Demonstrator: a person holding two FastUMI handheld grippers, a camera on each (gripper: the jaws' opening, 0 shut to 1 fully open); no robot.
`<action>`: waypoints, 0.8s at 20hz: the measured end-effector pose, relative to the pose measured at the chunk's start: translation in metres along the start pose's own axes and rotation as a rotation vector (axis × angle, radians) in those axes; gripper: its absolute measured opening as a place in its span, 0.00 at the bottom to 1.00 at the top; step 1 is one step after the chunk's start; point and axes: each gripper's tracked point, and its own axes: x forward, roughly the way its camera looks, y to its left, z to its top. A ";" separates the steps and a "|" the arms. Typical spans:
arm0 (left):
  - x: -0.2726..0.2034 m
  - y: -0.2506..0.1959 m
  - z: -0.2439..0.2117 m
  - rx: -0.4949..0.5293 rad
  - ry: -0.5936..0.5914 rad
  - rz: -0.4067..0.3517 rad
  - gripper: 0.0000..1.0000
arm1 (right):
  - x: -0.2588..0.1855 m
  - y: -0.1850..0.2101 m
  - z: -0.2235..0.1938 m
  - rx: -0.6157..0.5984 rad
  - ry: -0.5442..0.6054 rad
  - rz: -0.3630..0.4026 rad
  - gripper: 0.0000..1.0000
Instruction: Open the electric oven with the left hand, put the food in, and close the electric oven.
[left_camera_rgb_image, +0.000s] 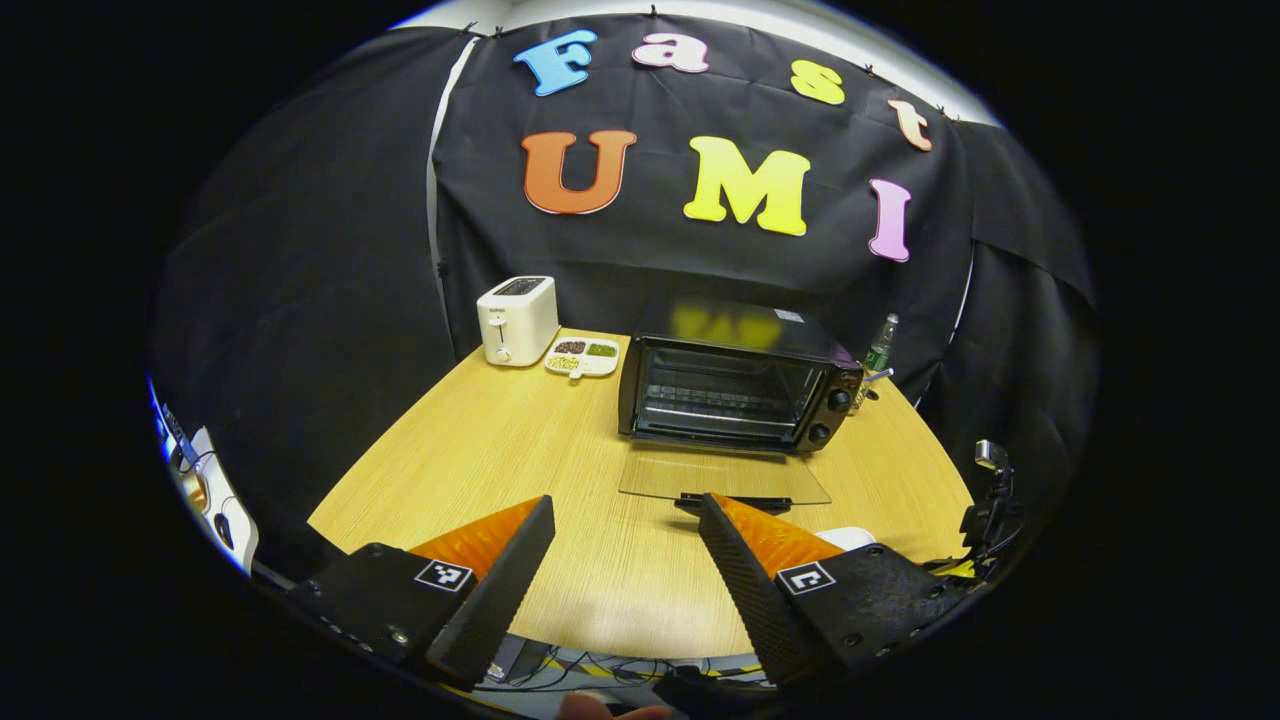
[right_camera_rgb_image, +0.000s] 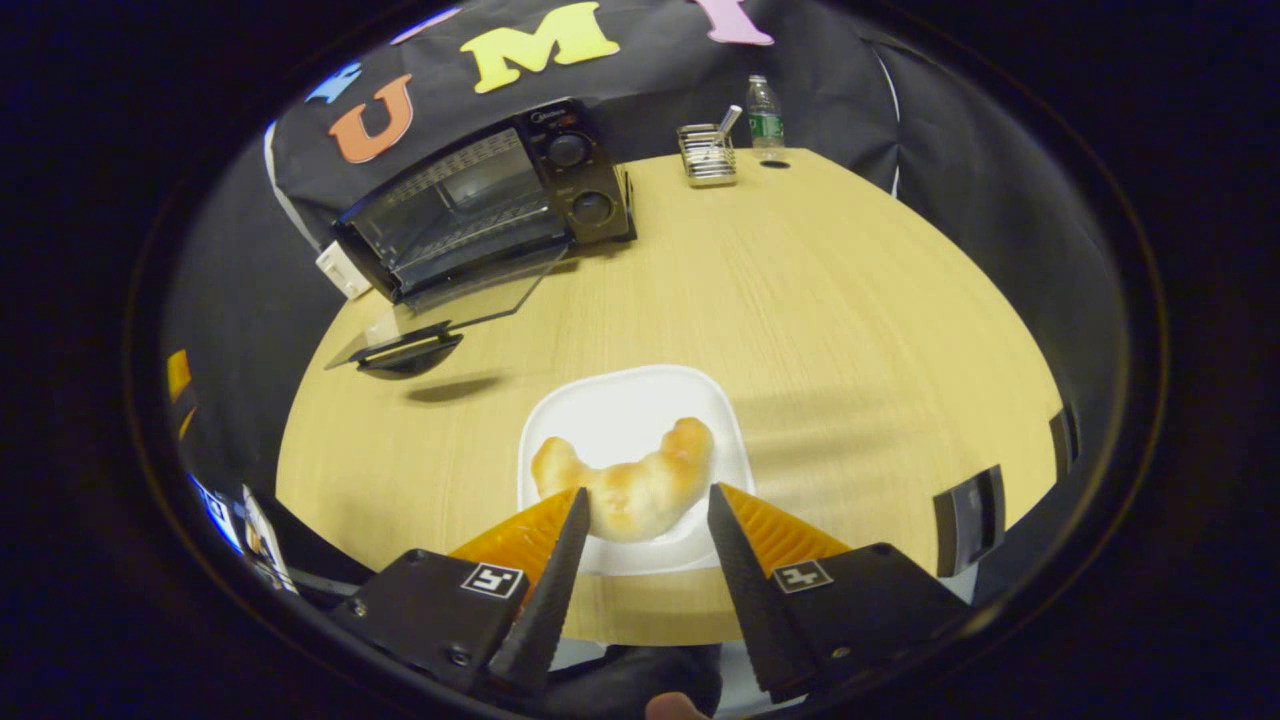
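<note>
The black electric oven (left_camera_rgb_image: 735, 380) stands at the back of the wooden table, its glass door (left_camera_rgb_image: 722, 476) folded down flat toward me. My left gripper (left_camera_rgb_image: 625, 510) is open near the table's front edge, well short of the door, holding nothing. In the right gripper view the oven (right_camera_rgb_image: 470, 205) appears at the upper left with its door (right_camera_rgb_image: 455, 305) lowered. A croissant (right_camera_rgb_image: 625, 480) lies on a white plate (right_camera_rgb_image: 625, 405) near the table's front. My right gripper (right_camera_rgb_image: 645, 500) is open, its fingertips on either side of the croissant's near part, not pressing it.
A white toaster (left_camera_rgb_image: 517, 320) and a white divided dish (left_camera_rgb_image: 583, 356) with snacks stand back left. A green bottle (left_camera_rgb_image: 880, 345) stands behind the oven's right side. The right gripper view has a wire rack (right_camera_rgb_image: 707, 153) and a bottle (right_camera_rgb_image: 765, 113) at the far edge.
</note>
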 end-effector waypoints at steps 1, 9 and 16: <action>0.000 0.000 0.000 0.004 0.004 0.001 0.95 | 0.003 0.002 -0.002 0.024 0.008 0.022 0.70; -0.012 -0.011 -0.004 0.033 0.013 -0.037 0.95 | 0.012 0.006 0.001 0.011 -0.021 0.023 0.11; -0.019 -0.004 0.004 0.014 -0.028 -0.047 0.95 | -0.026 0.016 0.016 0.197 -0.059 0.075 0.06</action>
